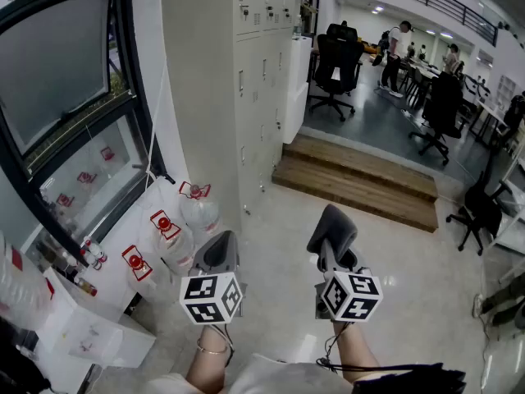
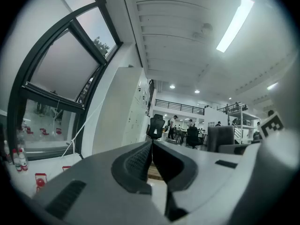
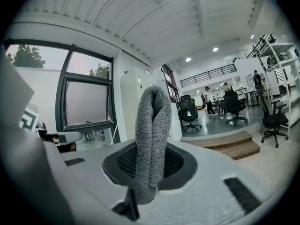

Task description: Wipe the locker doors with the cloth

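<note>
A tall bank of pale grey lockers (image 1: 258, 72) stands ahead, a few steps away, its side panel facing me; it also shows as the lockers (image 2: 133, 111) and the lockers (image 3: 140, 86) in the gripper views. My right gripper (image 1: 332, 235) is shut on a folded grey cloth (image 3: 152, 135), which sticks up between its jaws; the cloth (image 1: 332, 230) covers the tip in the head view. My left gripper (image 1: 217, 253) is shut with nothing in it, its jaws pressed together (image 2: 151, 161). Both grippers are held low, short of the lockers.
Large water bottles (image 1: 176, 228) with red labels stand at the lower left beside the window (image 1: 74, 113). A wooden step (image 1: 357, 179) leads up to an office area with black chairs (image 1: 335, 68) and people (image 1: 395, 52) at desks.
</note>
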`<state>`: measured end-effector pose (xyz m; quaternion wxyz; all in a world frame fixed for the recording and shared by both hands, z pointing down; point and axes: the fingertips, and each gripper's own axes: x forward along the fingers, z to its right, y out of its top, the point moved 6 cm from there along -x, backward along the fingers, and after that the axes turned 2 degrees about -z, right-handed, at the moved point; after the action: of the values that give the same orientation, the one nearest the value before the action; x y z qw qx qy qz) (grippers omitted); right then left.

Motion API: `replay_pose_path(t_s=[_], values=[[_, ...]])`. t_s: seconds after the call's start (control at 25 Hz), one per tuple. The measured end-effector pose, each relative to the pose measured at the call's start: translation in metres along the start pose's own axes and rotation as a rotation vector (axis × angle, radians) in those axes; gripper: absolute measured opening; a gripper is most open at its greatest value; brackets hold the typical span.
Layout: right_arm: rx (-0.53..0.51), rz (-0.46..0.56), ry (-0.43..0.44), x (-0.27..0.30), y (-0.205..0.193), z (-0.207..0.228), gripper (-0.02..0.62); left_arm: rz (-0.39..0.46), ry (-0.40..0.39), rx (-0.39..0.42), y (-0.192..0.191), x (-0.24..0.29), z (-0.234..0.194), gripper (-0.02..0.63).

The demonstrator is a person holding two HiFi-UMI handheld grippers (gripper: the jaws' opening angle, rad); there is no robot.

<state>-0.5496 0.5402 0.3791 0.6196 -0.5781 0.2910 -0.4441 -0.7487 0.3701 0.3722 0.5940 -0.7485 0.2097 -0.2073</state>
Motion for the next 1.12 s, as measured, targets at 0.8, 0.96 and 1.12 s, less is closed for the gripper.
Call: replay_pose_path(t_s=[0.8,0.96,1.12], values=[[0.095,-0.047,-0.022,0.032,-0.016,0.008,0.072,-0.02,0.008,0.022,-0.005,0.021,-0.019,0.011],[0.107,-0.054,-0.045,0.053,-0.019,0.021,0.072,-0.033,0.014,0.024,-0.008,0.043,-0.023,0.009],[0.109,-0.056,-0.054,0.086,-0.017,0.041,0.072,-0.026,0.024,0.027,-0.011,0.078,-0.025,0.009]])
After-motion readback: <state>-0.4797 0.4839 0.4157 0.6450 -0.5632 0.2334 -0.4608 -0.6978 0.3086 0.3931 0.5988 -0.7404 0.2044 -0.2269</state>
